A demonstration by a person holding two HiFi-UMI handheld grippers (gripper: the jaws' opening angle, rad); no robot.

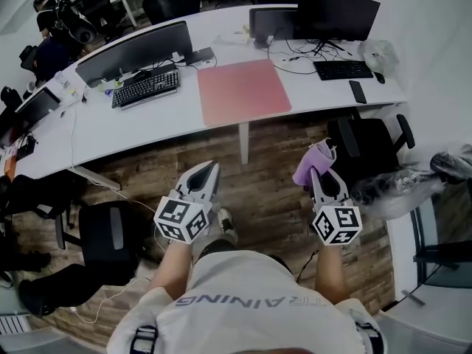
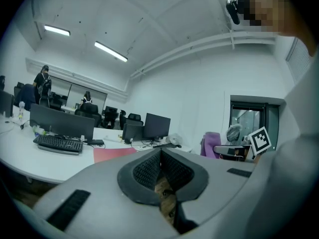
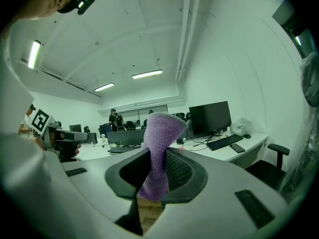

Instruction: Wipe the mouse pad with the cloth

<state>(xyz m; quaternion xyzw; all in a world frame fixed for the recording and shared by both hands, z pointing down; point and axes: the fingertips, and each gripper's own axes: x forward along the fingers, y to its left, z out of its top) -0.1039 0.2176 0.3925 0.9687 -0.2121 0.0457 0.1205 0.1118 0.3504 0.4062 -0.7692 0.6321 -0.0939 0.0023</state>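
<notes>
Your right gripper (image 1: 325, 174) clamps the purple cloth (image 1: 313, 161) right of centre; your left gripper (image 1: 212, 167) is closed, empty. Pink mouse pad (image 1: 243, 91) lies on the desk (image 1: 147, 124), upper centre.

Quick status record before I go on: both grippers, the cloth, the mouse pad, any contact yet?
left gripper: jaws together, empty
right gripper: shut on purple cloth
mouse pad: red, flat on white desk, uncovered
contact: none; both grippers over the wood floor, short of the desk
</notes>
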